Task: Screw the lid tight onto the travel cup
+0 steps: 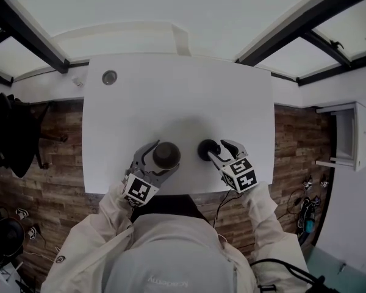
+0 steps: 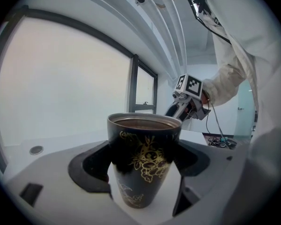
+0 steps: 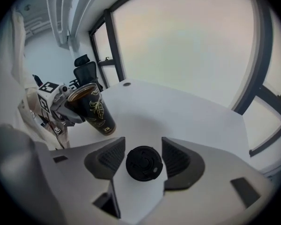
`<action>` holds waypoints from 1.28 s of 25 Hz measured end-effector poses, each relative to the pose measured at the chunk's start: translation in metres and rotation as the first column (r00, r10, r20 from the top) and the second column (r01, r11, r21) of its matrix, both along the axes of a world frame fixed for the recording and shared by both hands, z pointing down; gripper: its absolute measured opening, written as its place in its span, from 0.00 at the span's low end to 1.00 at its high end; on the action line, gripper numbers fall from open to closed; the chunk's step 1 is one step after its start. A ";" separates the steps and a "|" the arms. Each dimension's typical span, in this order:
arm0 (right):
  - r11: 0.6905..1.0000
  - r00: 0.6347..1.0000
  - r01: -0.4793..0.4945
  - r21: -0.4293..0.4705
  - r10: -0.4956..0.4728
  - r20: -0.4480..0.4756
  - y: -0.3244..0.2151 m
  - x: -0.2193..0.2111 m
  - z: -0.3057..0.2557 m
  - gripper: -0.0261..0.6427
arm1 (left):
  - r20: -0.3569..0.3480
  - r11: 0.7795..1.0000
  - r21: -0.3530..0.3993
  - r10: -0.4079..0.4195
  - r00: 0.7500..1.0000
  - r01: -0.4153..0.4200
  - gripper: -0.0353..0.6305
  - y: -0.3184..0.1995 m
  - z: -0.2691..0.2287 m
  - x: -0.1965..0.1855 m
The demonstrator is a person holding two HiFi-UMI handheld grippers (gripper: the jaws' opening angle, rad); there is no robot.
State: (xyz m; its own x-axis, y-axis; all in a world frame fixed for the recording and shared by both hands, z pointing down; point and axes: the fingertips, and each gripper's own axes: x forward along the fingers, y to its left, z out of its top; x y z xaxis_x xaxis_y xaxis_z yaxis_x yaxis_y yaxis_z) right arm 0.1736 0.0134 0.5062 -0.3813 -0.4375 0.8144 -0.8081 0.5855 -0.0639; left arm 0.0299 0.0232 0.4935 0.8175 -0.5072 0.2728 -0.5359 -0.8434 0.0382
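Observation:
A black travel cup (image 1: 166, 155) with gold leaf print stands upright and uncovered near the front edge of the white table (image 1: 177, 96). My left gripper (image 1: 164, 159) is shut on it, and in the left gripper view both pads press the upper wall of the cup (image 2: 143, 168). Just to its right the black round lid (image 1: 206, 149) lies flat on the table. My right gripper (image 1: 217, 151) is open around it: in the right gripper view a gap shows on each side of the lid (image 3: 144, 163) between the ribbed pads. From there the cup (image 3: 91, 108) appears at the left.
A round grommet (image 1: 110, 77) sits in the table's far left corner. A black office chair (image 1: 12, 133) stands left of the table, and a white cabinet (image 1: 348, 136) to its right. Windows run behind the table. The floor is wood.

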 end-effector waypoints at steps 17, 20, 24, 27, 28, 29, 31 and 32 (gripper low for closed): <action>0.915 0.912 0.320 -0.247 -0.368 -0.181 0.024 -0.007 0.070 0.60 | 0.015 1.000 -0.017 0.014 1.000 -0.014 0.67 0.003 -0.003 0.005; 0.896 0.893 0.343 -0.282 -0.404 -0.198 0.023 -0.007 0.079 0.60 | 0.011 1.000 -0.016 0.020 1.000 -0.019 0.67 0.000 -0.006 0.004; 0.875 0.867 0.368 -0.315 -0.446 -0.224 0.025 -0.008 0.086 0.60 | 0.009 1.000 -0.020 0.016 1.000 -0.015 0.67 0.001 -0.005 0.005; 0.865 0.834 0.388 -0.319 -0.477 -0.277 0.025 -0.005 0.094 0.60 | 0.005 1.000 -0.018 0.025 1.000 -0.025 0.67 0.000 -0.008 0.007; 0.861 0.824 0.394 -0.321 -0.486 -0.291 0.025 -0.005 0.096 0.60 | 0.003 1.000 -0.018 0.026 1.000 -0.026 0.67 0.000 -0.008 0.006; 0.858 0.818 0.396 -0.327 -0.492 -0.299 0.024 -0.005 0.098 0.60 | 0.002 1.000 -0.018 0.026 1.000 -0.025 0.67 0.000 -0.008 0.006; 0.852 0.814 0.395 -0.343 -0.498 -0.299 0.024 -0.005 0.103 0.60 | 0.001 1.000 -0.018 0.024 1.000 -0.024 0.67 0.000 -0.008 0.004; 0.849 0.814 0.395 -0.350 -0.500 -0.295 0.024 -0.005 0.105 0.61 | 0.001 1.000 -0.017 0.024 1.000 -0.024 0.67 0.000 -0.007 0.003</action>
State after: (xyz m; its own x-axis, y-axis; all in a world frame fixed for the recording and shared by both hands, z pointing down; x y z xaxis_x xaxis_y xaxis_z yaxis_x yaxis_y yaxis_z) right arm 0.1684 0.0374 0.6109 -0.1362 -0.0435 0.9897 -0.4541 0.8906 -0.0233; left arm 0.0333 0.0233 0.4863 0.8290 -0.4826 0.2825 -0.5156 -0.8552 0.0521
